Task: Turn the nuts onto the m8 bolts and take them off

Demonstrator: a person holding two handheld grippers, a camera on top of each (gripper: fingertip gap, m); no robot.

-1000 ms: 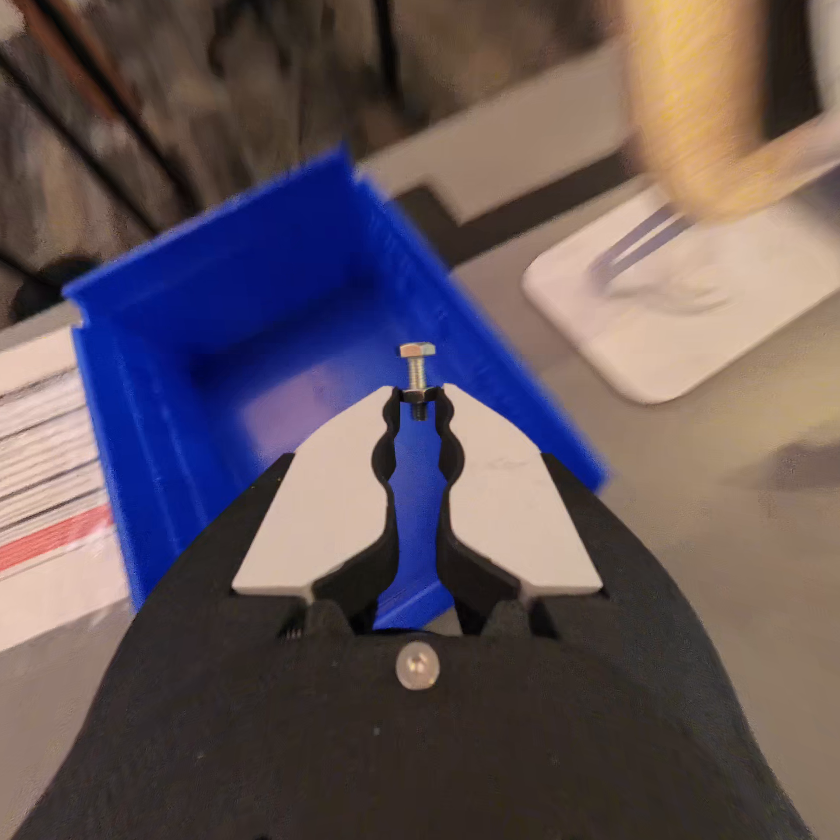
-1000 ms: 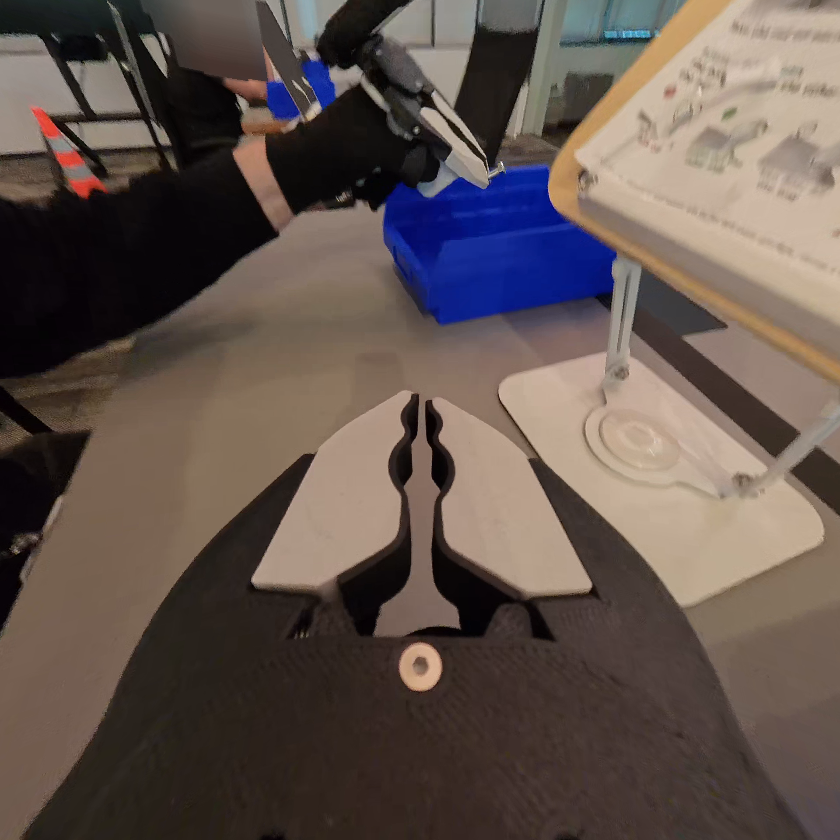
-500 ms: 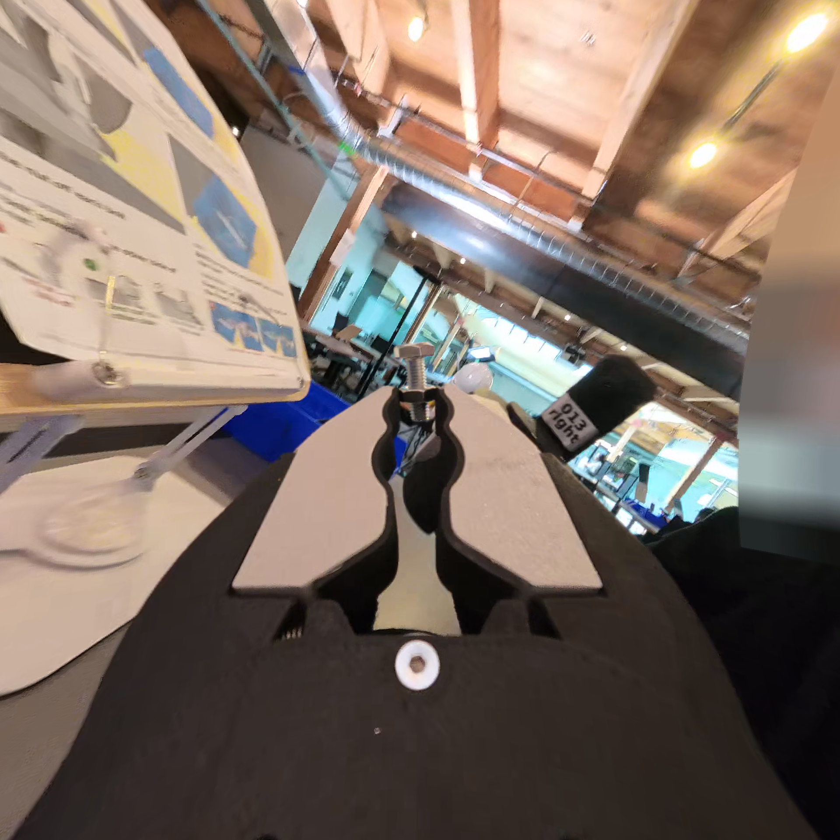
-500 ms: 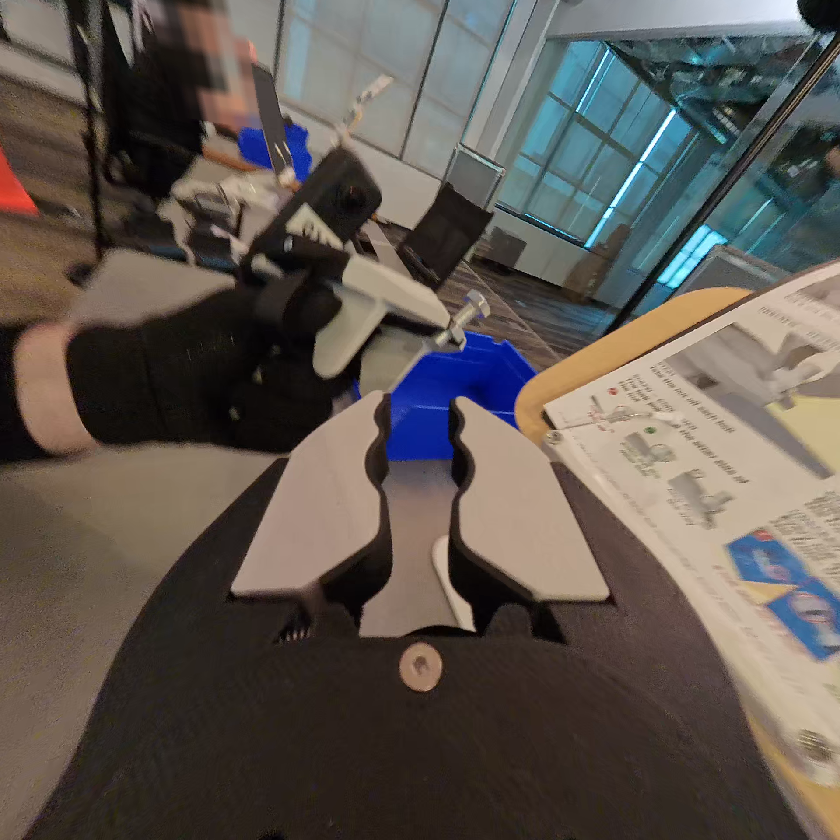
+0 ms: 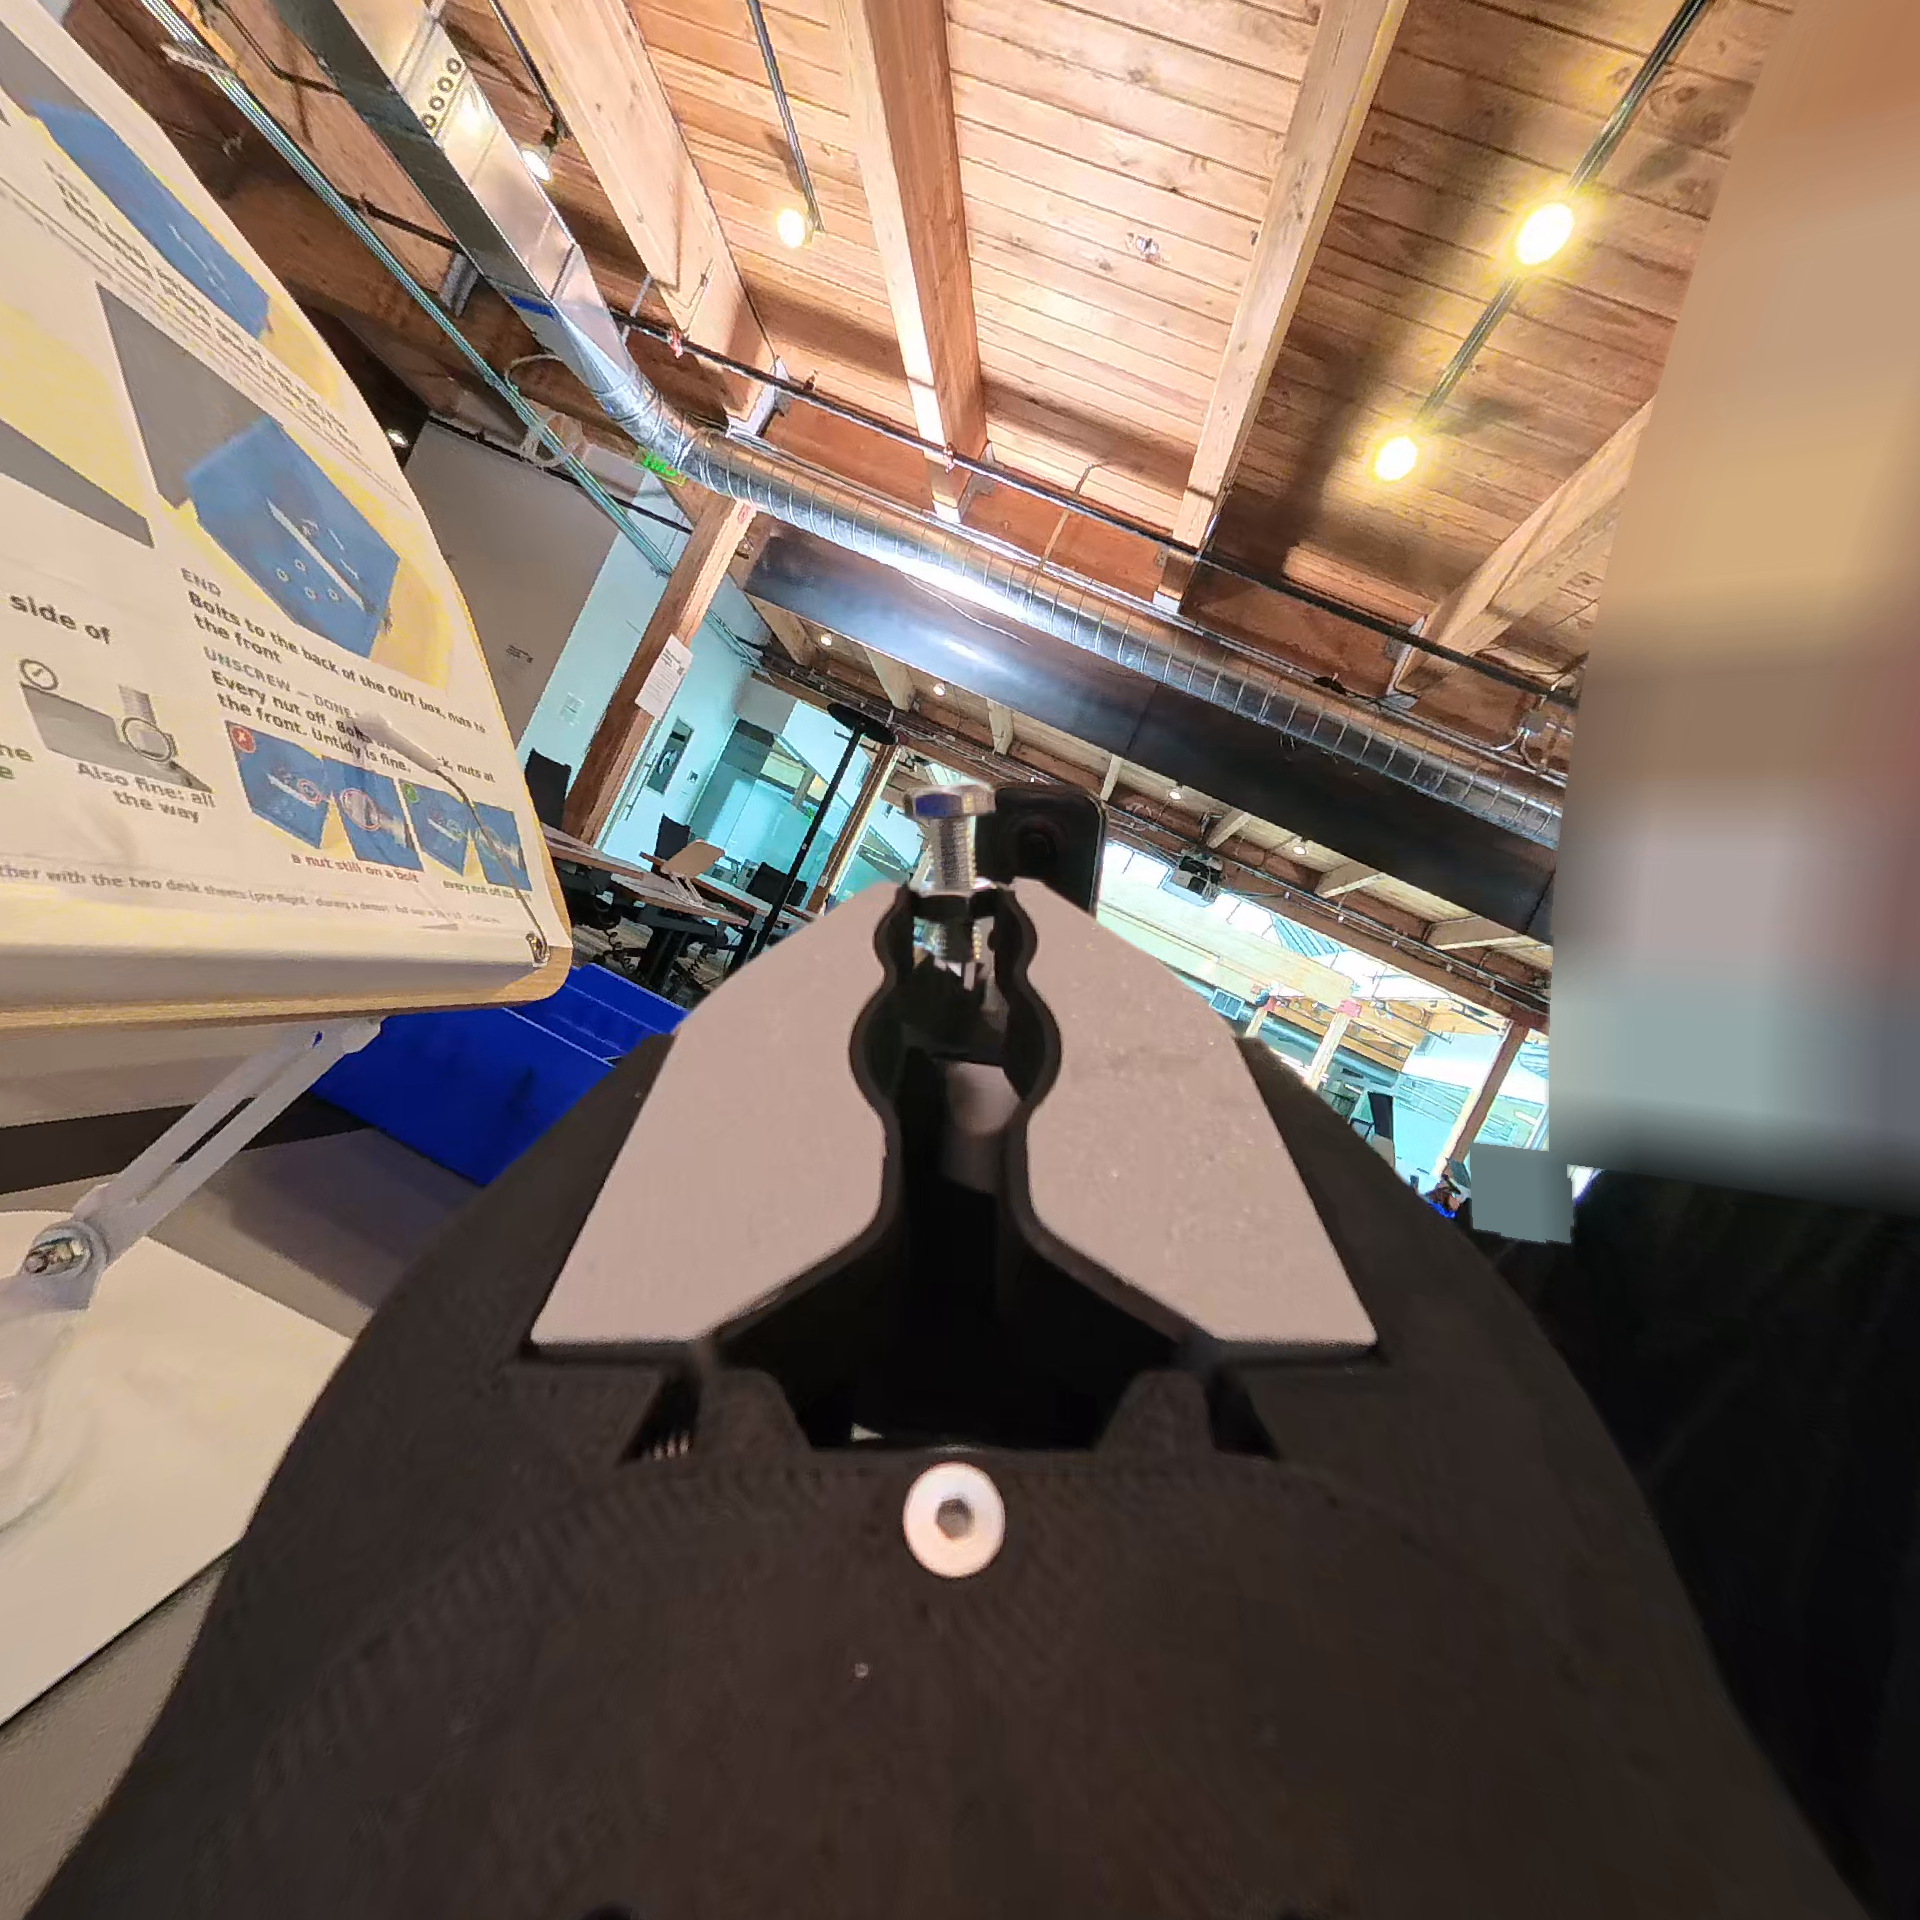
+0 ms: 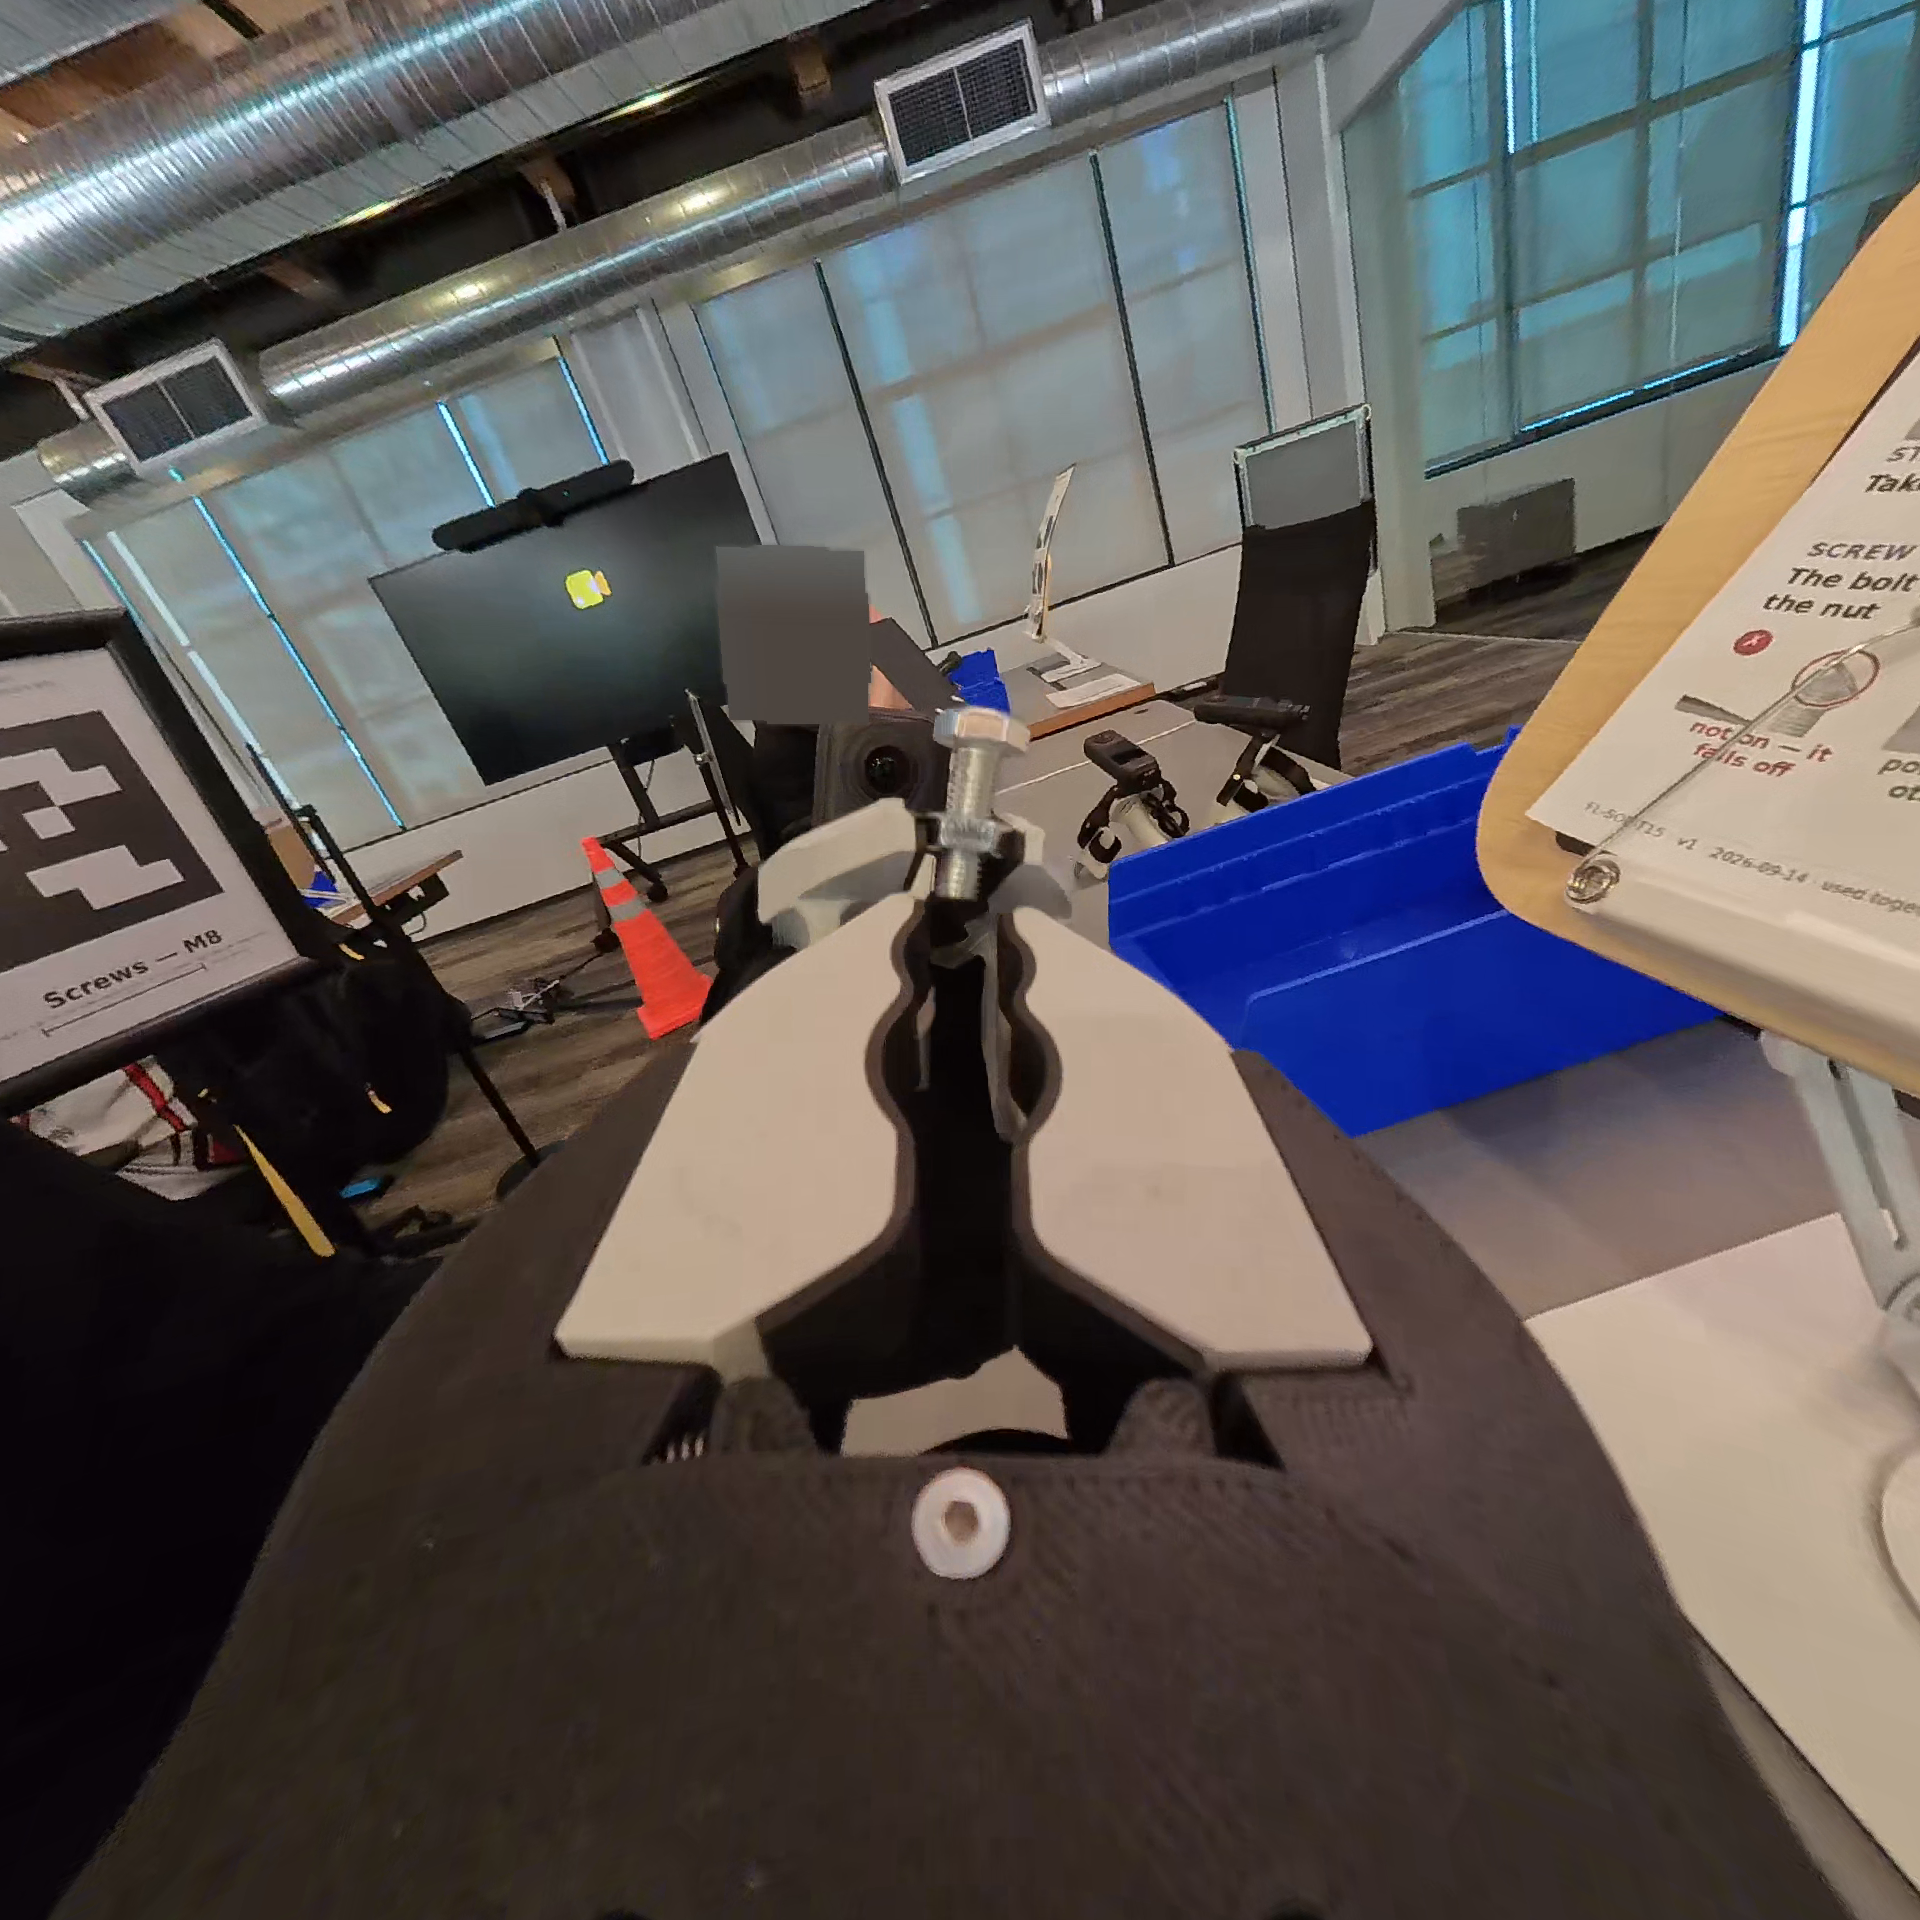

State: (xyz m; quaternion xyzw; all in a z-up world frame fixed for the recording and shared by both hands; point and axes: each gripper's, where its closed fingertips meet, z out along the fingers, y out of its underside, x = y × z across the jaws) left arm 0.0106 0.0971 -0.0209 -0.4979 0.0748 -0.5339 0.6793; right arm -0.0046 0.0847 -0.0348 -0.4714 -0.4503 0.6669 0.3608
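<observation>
My left gripper (image 5: 954, 904) is shut on a silver nut (image 5: 951, 894) threaded on a silver bolt (image 5: 948, 842). The bolt stands upright with its hex head on top, raised in the air. The right wrist view shows the same bolt (image 6: 977, 774) and nut (image 6: 966, 831) between the left gripper's grey fingers (image 6: 831, 862). My right gripper (image 6: 961, 920) faces the left one from just below the nut. Its pads flank the bolt's lower threaded end with a gap on each side, so it is open.
A blue bin (image 6: 1403, 935) stands on the grey table (image 6: 1558, 1164); it also shows in the left wrist view (image 5: 488, 1070). A tilted instruction board (image 6: 1766, 675) on a white base (image 6: 1714, 1455) is close at the right. A framed sign (image 6: 104, 831) stands at the left. Left and right tips are no more than a few centimetres apart.
My left gripper lifted the bolt and nut from over the bin and tilted up. My right gripper rose from the table to meet it, opened from shut, then narrowed around the bolt's lower end.
</observation>
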